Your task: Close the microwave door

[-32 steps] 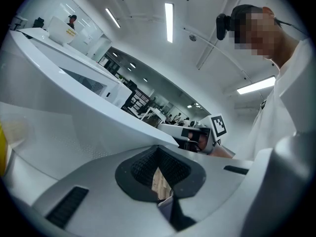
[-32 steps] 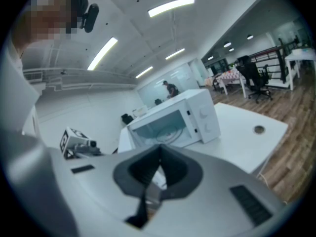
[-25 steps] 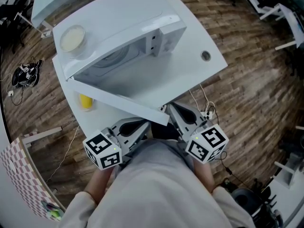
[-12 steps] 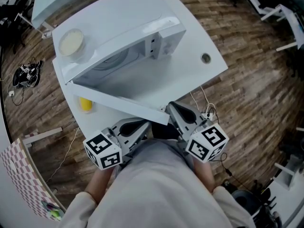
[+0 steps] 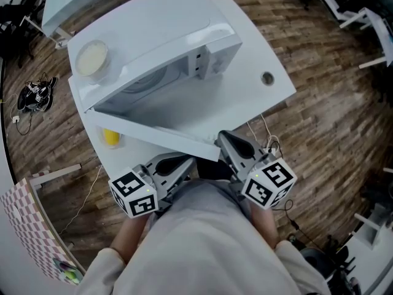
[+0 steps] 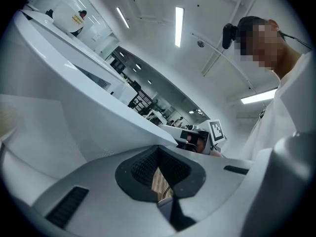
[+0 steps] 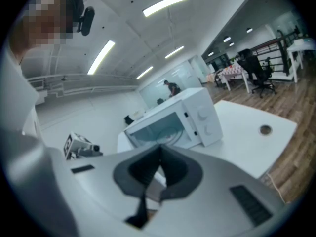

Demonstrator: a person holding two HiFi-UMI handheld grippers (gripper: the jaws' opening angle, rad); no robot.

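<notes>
White microwave (image 5: 184,35) stands on the white desk (image 5: 258,103), toward its far edge, and its door (image 5: 153,118) is wide open. The door swings out from a hinge on the microwave's left side. Its long axis runs on a slant across the desk, and its free end comes almost to the near edge, where the person stands. The right gripper (image 5: 226,141) is just beside this free end and seems nearly to touch it, but I cannot tell if there is contact. The left gripper (image 5: 184,165) is below the door's lower edge, a little more toward the hinge side. Both grippers are empty: in the left gripper view the fingers (image 6: 138,169) are pressed together with nothing between them, and in the right gripper view the fingers (image 7: 133,169) are clenched in the same way. From the right gripper the open cavity lies straight ahead. I judge that the closing has not begun. The right gripper is the nearer one for the push, which should go on the outer face near the free end, away from the person, so the door turns back to the cavity. A cream round container (image 5: 92,54) sits on top of the microwave, and a small yellow thing (image 5: 110,134) shows on the desk under the door.
</notes>
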